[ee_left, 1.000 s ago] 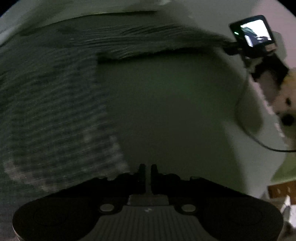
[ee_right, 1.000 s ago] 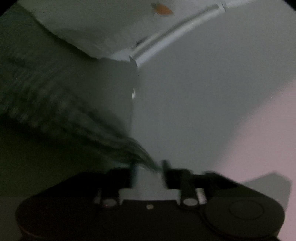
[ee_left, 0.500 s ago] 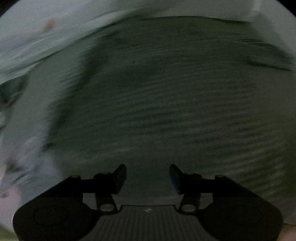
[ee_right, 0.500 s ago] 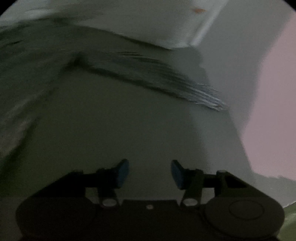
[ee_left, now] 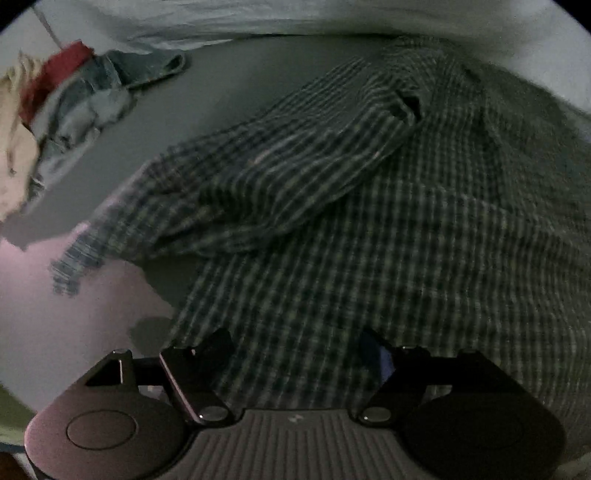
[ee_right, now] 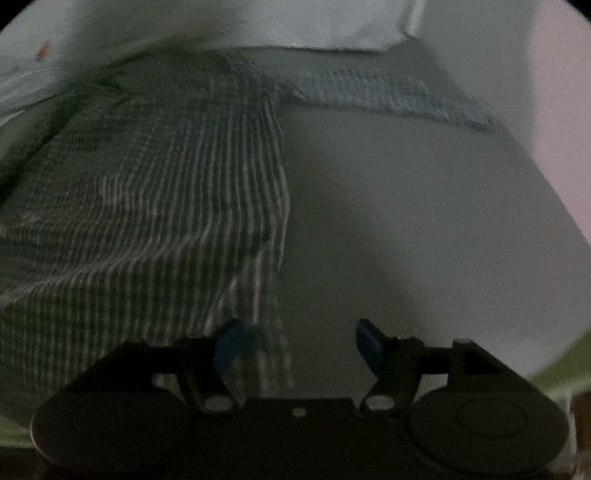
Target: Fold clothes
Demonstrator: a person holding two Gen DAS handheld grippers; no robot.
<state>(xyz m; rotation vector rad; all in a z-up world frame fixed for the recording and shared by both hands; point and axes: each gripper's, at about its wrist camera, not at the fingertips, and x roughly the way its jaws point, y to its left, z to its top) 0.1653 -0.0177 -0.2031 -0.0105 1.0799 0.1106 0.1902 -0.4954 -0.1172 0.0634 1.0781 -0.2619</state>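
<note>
A dark green-and-white checked shirt [ee_left: 388, 229] lies spread on the grey bed surface [ee_left: 236, 85]. One sleeve [ee_left: 258, 173] is folded across its body, cuff toward the left. My left gripper [ee_left: 297, 350] is open and empty, low over the shirt's near edge. In the right wrist view the same shirt [ee_right: 147, 206] fills the left half, with its other sleeve [ee_right: 388, 96] stretched out to the right at the far end. My right gripper [ee_right: 297, 341] is open, and the shirt's side edge lies just inside its left finger [ee_right: 229, 343].
A pile of other clothes [ee_left: 62, 99], denim, red and cream, sits at the far left. A white sheet or pillow [ee_left: 295, 18] runs along the back. A pinkish patch [ee_left: 44, 295] lies at the left, and also shows in the right wrist view [ee_right: 561, 81].
Both grippers were shut a second ago, the right on the sleeve; both opened and let go. The shirt now lies flat, and both grippers have moved back over its near edge.
</note>
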